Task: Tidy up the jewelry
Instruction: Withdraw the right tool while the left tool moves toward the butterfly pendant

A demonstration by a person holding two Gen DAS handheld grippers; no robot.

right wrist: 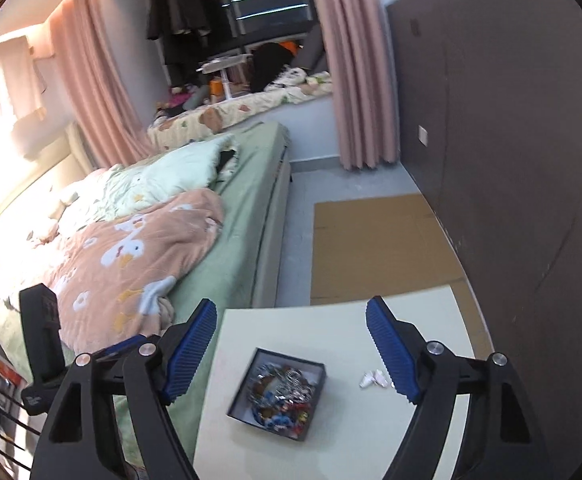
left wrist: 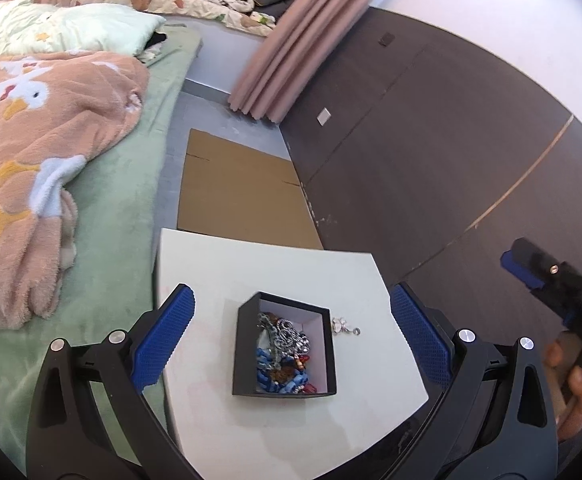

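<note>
A small black box [left wrist: 287,346] [right wrist: 278,393] holding a heap of silver chains and blue and red beads sits on a white table [left wrist: 291,276] [right wrist: 331,320]. Just right of the box lies a loose pale trinket [left wrist: 341,326] [right wrist: 373,378]. My left gripper [left wrist: 291,340] hovers above the box with its blue pads wide apart and nothing between them. My right gripper [right wrist: 291,352] also stands open over the table, box and trinket below it, nothing held. The right gripper [left wrist: 531,272] appears at the right edge of the left wrist view, held by a hand [left wrist: 575,384].
A bed with a green sheet [left wrist: 123,208] [right wrist: 227,256] and a peach blanket [left wrist: 43,152] borders the table's left side. Flat cardboard [left wrist: 239,192] [right wrist: 375,244] lies on the floor beyond the table. A dark panelled wall [left wrist: 431,152] runs along the right, pink curtains [left wrist: 283,40] behind.
</note>
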